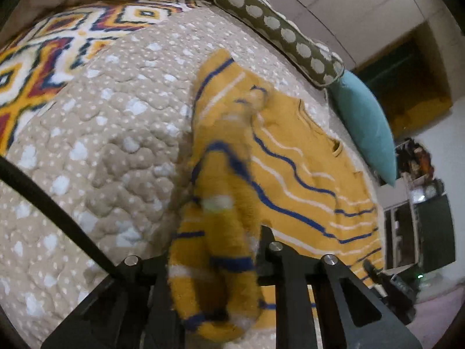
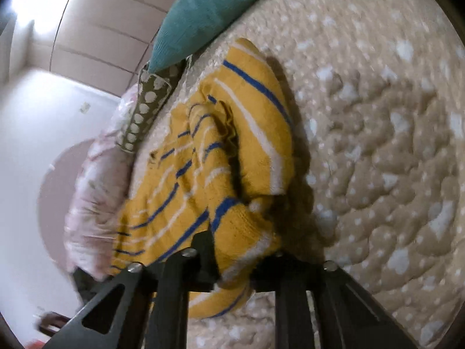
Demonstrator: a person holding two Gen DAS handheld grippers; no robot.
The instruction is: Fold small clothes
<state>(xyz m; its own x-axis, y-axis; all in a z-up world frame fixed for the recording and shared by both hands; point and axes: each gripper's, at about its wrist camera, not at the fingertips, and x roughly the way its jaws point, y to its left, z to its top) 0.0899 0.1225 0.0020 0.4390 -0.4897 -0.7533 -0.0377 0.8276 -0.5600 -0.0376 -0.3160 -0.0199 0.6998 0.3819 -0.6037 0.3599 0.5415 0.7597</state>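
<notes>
Two grippers are engaged on one garment. You hold the left gripper (image 1: 215, 264) low and tilted over the bed, fingers pointing across the quilt (image 1: 116, 133). Its jaws are clamped on a bunched fold of the yellow striped sweater (image 1: 302, 168), which wraps thickly between the two black fingers and hangs down past them toward the camera. You hold the right gripper (image 2: 241, 258) at a similar low angle from the opposite side. Its jaws are also closed on a thick roll of the same sweater (image 2: 203, 157), with a striped edge spilling below the finger bases.

Sweater position: it lies on the quilt near the bed edge, close to the pillows. The portions nearest each gripper are lifted and folded over; the remainder lies flat on the quilt with its blue and white stripes visible. Motion blur obscures the exact fold line.

Item count:
- One yellow sweater.
- One beige quilt with white dots.
- One teal pillow (image 1: 366, 125), lying along the bed edge beside the sweater.
- One olive bolster with pale dots (image 1: 276, 29), end to end with the teal pillow.
- One patterned blanket (image 1: 43, 58) in orange, blue and white, on the far part of the bed in the left wrist view.
- One black cable (image 1: 49, 203), crossing the lower left of the left wrist view.
</notes>
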